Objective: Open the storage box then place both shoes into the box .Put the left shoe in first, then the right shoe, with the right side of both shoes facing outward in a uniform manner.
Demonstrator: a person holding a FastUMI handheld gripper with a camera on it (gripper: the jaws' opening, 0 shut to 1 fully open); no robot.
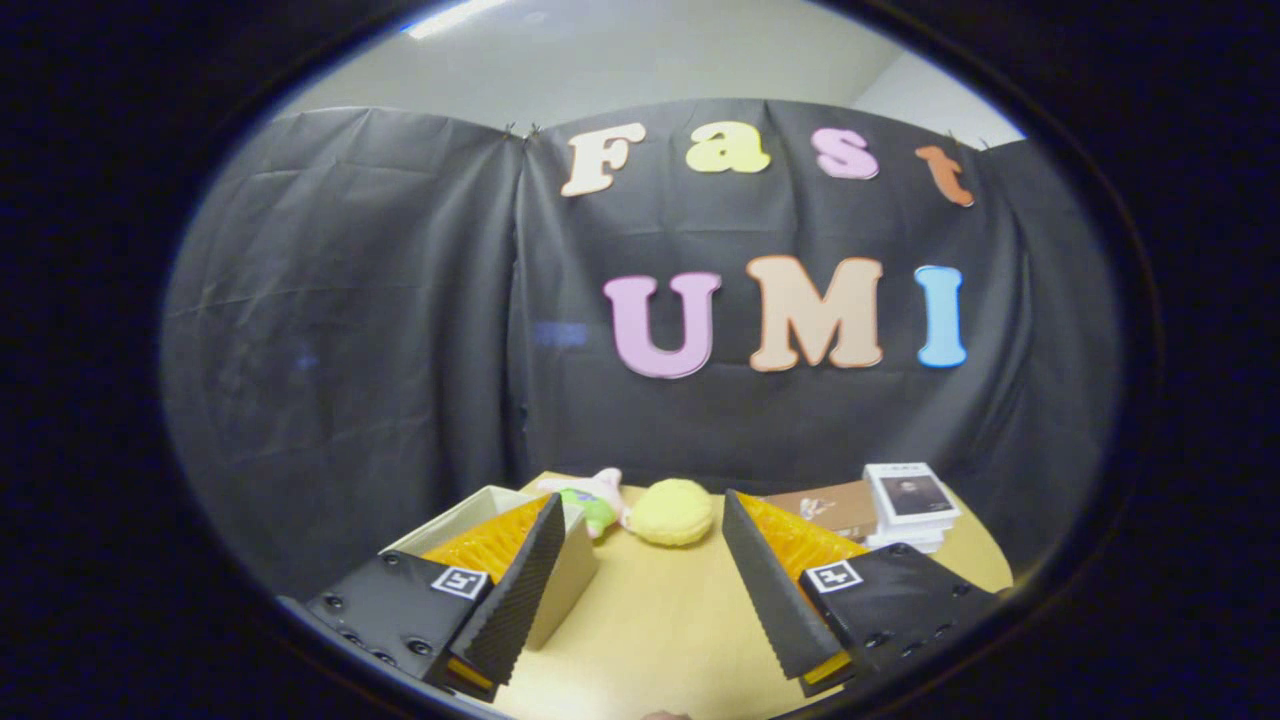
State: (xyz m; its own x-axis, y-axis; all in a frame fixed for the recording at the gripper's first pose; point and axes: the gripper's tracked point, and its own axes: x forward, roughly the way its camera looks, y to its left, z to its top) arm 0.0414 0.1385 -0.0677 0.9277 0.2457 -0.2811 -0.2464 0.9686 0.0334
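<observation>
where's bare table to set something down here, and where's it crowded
The widest bare stretch of table lies between the open fingers of the hand-held gripper, running ahead to the yellow plush. The far edge is crowded: small stuffed toy, brown box and stack of books. A beige box blocks the left side.

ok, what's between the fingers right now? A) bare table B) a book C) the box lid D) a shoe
A: the gripper is open over bare table; the box sits by one finger, the yellow plush lies beyond the tips.
</observation>
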